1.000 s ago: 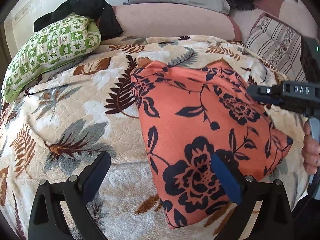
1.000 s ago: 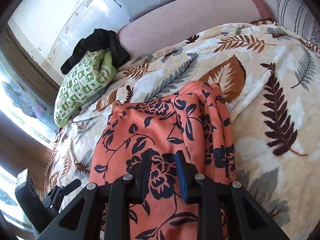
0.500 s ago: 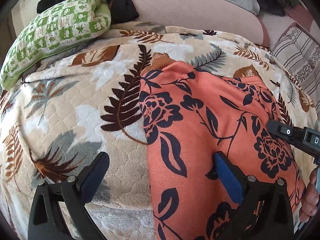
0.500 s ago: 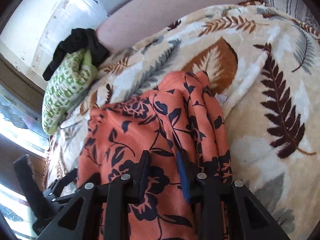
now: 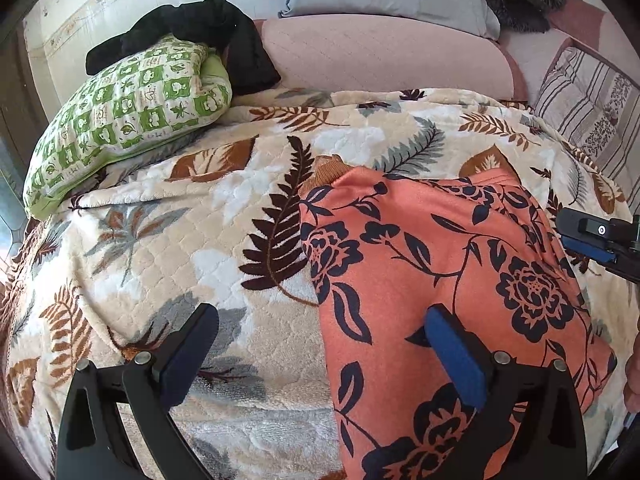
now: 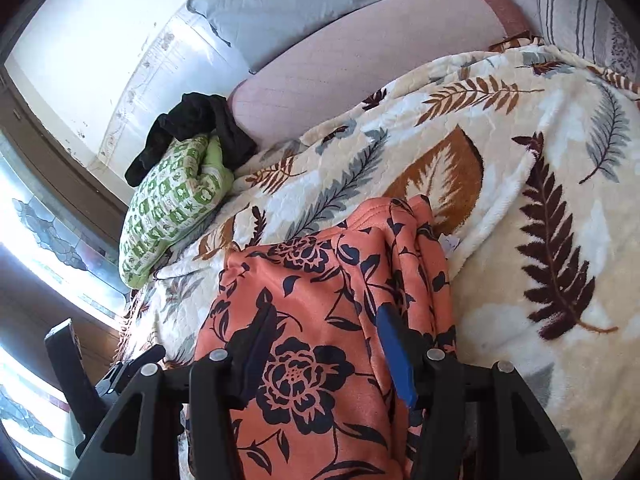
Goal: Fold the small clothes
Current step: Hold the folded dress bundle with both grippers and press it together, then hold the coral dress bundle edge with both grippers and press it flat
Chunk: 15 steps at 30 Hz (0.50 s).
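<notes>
A cream quilted blanket with brown and grey leaf prints (image 5: pixel 168 248) covers the bed, and the orange garment with dark navy flowers (image 5: pixel 440 264) lies folded on its near right part. The left gripper (image 5: pixel 320 356) stands wide, empty, straddling the garment's left edge. The right gripper (image 6: pixel 324 344), jaws just opening, hovers half-spread over the fabric without pinching it.

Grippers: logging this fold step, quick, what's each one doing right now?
Left gripper: open, holding nothing.
Right gripper: jaws just opened, orange floral garment beneath them, not pinched.
</notes>
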Available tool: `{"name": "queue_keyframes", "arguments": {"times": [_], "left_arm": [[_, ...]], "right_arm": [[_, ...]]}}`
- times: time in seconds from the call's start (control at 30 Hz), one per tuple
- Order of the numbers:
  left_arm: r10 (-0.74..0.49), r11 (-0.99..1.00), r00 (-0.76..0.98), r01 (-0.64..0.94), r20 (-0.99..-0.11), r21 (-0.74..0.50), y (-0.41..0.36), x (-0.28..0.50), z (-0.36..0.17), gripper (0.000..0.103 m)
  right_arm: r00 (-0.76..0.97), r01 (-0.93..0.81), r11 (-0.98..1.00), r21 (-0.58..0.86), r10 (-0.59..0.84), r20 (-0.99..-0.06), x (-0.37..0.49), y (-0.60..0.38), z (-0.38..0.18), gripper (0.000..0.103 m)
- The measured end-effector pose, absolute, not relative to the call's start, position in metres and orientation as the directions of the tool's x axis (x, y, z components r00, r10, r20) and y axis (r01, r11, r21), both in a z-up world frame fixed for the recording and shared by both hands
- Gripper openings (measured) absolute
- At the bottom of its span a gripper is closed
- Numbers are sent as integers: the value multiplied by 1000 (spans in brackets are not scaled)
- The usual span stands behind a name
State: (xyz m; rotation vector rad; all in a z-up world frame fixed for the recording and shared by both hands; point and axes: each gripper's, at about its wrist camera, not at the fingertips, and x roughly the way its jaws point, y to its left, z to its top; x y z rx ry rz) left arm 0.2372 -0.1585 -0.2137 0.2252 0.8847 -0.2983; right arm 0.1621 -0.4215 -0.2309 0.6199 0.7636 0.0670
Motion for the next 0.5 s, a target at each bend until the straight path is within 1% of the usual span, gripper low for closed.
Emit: {"name": "queue_keyframes", "arguments": {"times": [0.03,0.07,0.1,0.13,0.23,0.5], "left_arm": [[-158,934,598,348,-786,77,-159,238,-215,103],[-153,933,597,349,-788,83,-159,238,-216,103],[-148,933,594,349,-790,87,-160,239,-218,103],[-148,933,591,350,-793,87,-160,239,-220,103],[-152,932,587,354,-795,83,-160,240,-222,103],[-151,927,586,363,-796,91,-163,240,-226,103]], "right_arm": [[722,160,826,541,276,-635,164,-419,-233,55],[713,161,831,532,274,-645,167,-416,-235,50],[703,165,839,518,268,-659,169,-413,-237,44],[686,170,850,499,261,-679,173,-410,-240,42],[622,202,872,445,236,-747,182,-403,-257,40],[629,209,869,448,230,-742,182,-406,-260,40]]}}
